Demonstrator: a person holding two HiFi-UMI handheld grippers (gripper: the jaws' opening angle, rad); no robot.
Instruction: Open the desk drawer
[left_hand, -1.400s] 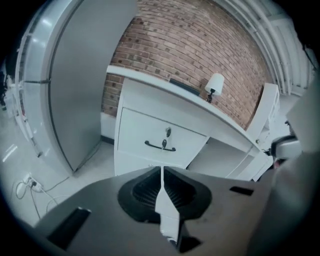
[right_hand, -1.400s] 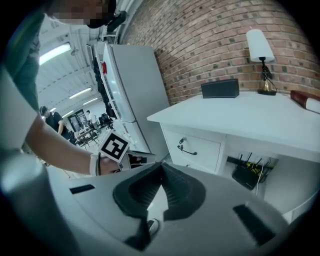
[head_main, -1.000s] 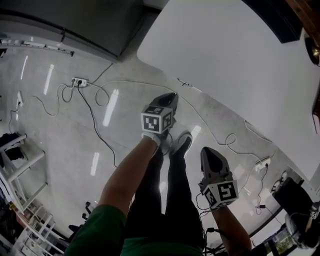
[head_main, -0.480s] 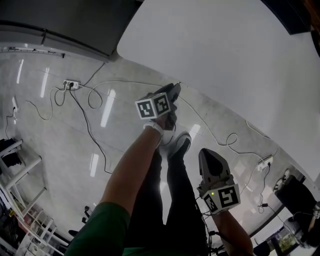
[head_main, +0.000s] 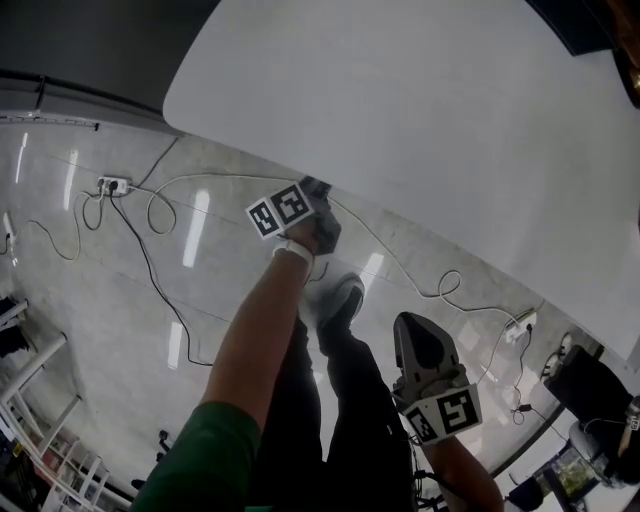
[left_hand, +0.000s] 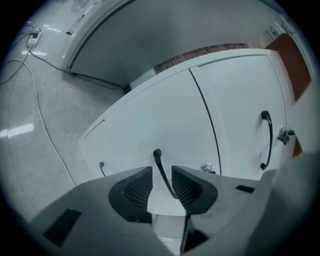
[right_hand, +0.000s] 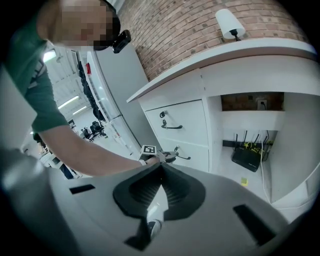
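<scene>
**Handle in the gap, not yet gripped**

The drawer (left_hand: 165, 115) I'm after is set in the front of the counter (head_main: 420, 120), under its near edge and not far from its rounded left corner. It looks shut, and it is the one just below the top drawer (left_hand: 240, 100). My left gripper (left_hand: 161, 172) is up against its front. The fingers (left_hand: 134, 186) have just been opening and stand released. The black handle (left_hand: 158, 157) runs between them, but neither finger presses on it. My right gripper (right_hand: 160, 172) hangs back, well apart from the counter, its fingers clenched on nothing.

The handle crosses the gap at a slant and sits closer to one finger lower down. So I think I should roll my wrist until the bar runs true between the ribbed faces. I should also push in a touch so the bar seats deep instead of at the tips. Then I clench on the bar's middle, keeping off the small lock (left_hand: 207, 168) beside it.

The pull ought to go straight out from the counter's front, level, with no lift or twist. A skewed pull would probably let the thin bar slip free or bind the drawer. The right gripper has no job here and is best kept out of the drawer's path.
</scene>
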